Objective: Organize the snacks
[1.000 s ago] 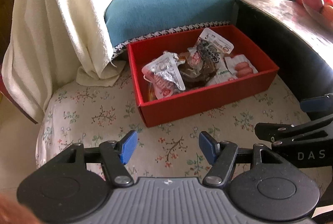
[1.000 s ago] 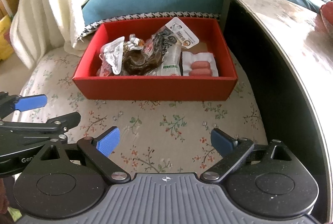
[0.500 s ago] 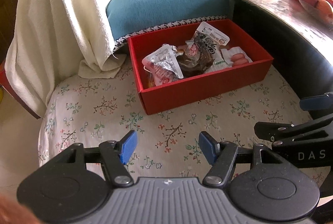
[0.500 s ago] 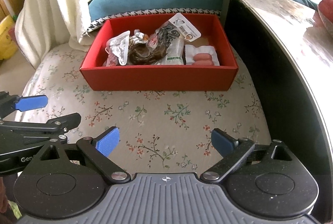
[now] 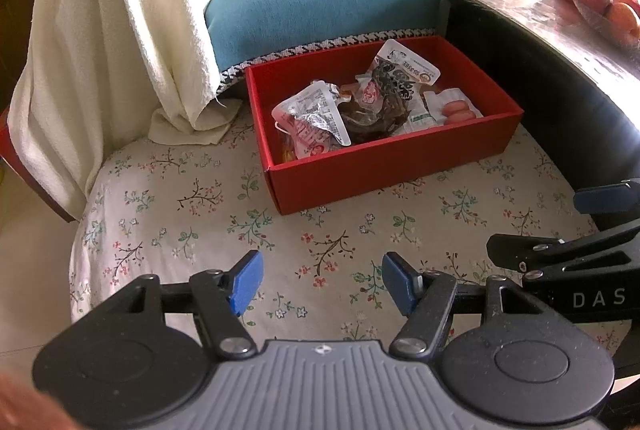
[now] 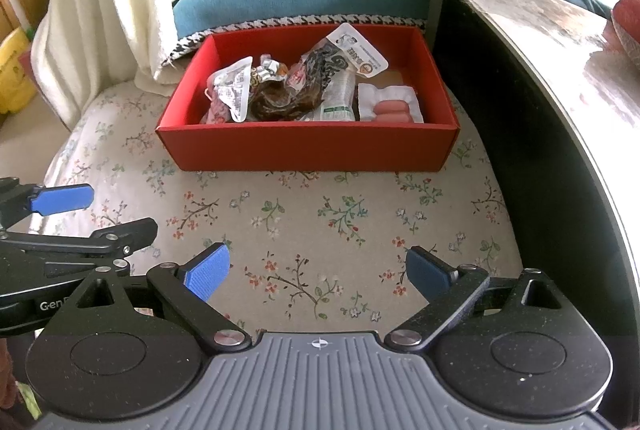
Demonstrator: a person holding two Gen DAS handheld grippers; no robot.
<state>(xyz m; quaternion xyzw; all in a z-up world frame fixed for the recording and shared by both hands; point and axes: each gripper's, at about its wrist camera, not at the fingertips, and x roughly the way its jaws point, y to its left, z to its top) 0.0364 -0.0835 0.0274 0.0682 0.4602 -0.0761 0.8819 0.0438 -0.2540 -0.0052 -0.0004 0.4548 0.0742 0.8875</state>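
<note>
We find the snack packets (image 6: pixel 304 90) heaped in the red box (image 6: pixel 308 146) at the far edge of the floral cushion (image 6: pixel 304 230). We judge them light, crinkly and slippery; grip a sealed edge. Lower packets are hidden. Left tool (image 5: pixel 318 284) and right tool (image 6: pixel 316 272) both hang released, empty.

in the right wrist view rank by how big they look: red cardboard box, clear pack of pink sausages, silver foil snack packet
1. Red cardboard box, clearly largest.
2 and 3. Clear pack of pink sausages and silver foil snack packet look alike; unranked.
</note>
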